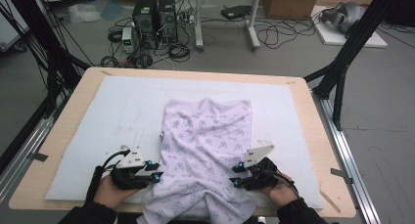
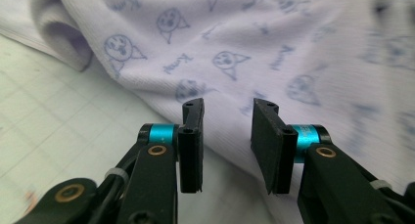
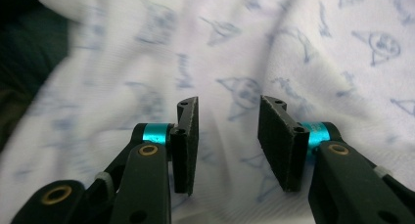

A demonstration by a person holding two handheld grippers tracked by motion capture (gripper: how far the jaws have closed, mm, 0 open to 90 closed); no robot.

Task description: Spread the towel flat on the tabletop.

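Note:
A white cloth (image 1: 205, 141) printed with small blue cartoon faces lies rumpled on the pale foam mat (image 1: 107, 116), and its near end hangs over the table's front edge. My left gripper (image 1: 155, 170) sits at the cloth's left edge, pointing right toward it. In the left gripper view the gripper (image 2: 227, 136) is open with an empty gap, just in front of the cloth (image 2: 254, 48). My right gripper (image 1: 237, 174) rests at the cloth's right side, pointing left. In the right gripper view it (image 3: 228, 136) is open above the cloth (image 3: 244, 53), gripping nothing.
The mat covers a wooden table (image 1: 323, 136). Black frame posts (image 1: 352, 43) stand at both back corners. On the floor beyond are two computer towers (image 1: 154, 18), tangled cables (image 1: 279, 35) and a cardboard box (image 1: 291, 4).

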